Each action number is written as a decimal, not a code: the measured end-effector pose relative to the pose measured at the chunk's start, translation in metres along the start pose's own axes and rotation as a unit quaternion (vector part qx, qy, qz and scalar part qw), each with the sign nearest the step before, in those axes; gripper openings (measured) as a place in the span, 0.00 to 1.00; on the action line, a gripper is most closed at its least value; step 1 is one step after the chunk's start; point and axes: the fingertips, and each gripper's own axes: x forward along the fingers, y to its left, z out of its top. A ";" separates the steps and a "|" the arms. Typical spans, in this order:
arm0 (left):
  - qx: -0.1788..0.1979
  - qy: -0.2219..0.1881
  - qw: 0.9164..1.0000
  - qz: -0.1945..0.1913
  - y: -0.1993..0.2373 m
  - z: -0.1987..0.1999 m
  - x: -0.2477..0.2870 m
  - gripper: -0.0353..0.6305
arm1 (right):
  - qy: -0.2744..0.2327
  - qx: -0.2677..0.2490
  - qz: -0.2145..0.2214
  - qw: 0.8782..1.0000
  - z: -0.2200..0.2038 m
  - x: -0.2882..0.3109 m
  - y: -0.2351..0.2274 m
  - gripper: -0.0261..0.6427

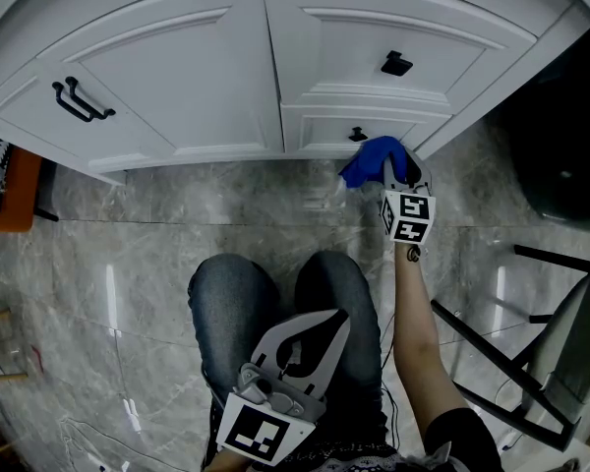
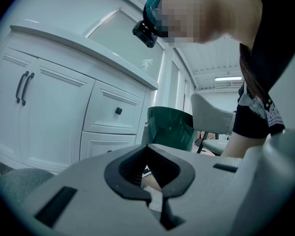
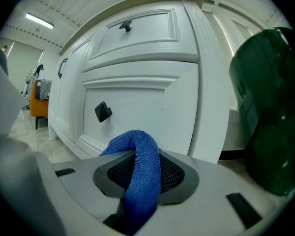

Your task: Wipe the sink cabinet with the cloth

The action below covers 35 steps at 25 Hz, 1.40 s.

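- The blue cloth (image 1: 370, 158) is held low at the right end of the white sink cabinet (image 1: 177, 77), just beside the small black knob (image 1: 358, 134) of the lower drawer; in the right gripper view the cloth (image 3: 140, 166) is seen as a folded loop bulging forward towards that drawer front, with the knob (image 3: 103, 111) to its left; whether cloth and drawer are touching cannot be told.
- The right tongs (image 1: 393, 168) are clamped on the cloth, which is pinched between the dark pads and hangs down through them (image 3: 146, 177); the tongs are carried on an outstretched forearm (image 1: 415, 313).
- The left tongs (image 1: 313, 334) are held back over the person's lap, well apart from the cabinet; their tips are seen pressed together in the left gripper view (image 2: 147, 147), with nothing gripped between them.
- A second black knob (image 1: 396, 64) is set on the upper drawer, above the lower one; two black bar handles (image 1: 82, 99) are mounted on the door at the cabinet's left.
- The cabinet (image 2: 54, 112) is seen from low down in the left gripper view, with a dark green bin (image 2: 169, 127) standing at its right end; the same bin (image 3: 270, 112) fills the right side of the right gripper view.
- Two knees in jeans (image 1: 231, 298) are seen above a grey marbled floor (image 1: 167, 229).
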 end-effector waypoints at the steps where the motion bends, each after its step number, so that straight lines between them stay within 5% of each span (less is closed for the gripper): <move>1: -0.001 -0.001 1.000 0.000 0.000 0.000 0.000 0.06 | 0.000 0.000 -0.001 1.000 0.000 0.000 -0.001 0.21; 35: 0.000 -0.002 1.000 -0.014 -0.010 -0.003 0.002 0.06 | 0.000 -0.006 -0.019 1.000 -0.005 -0.007 -0.021 0.21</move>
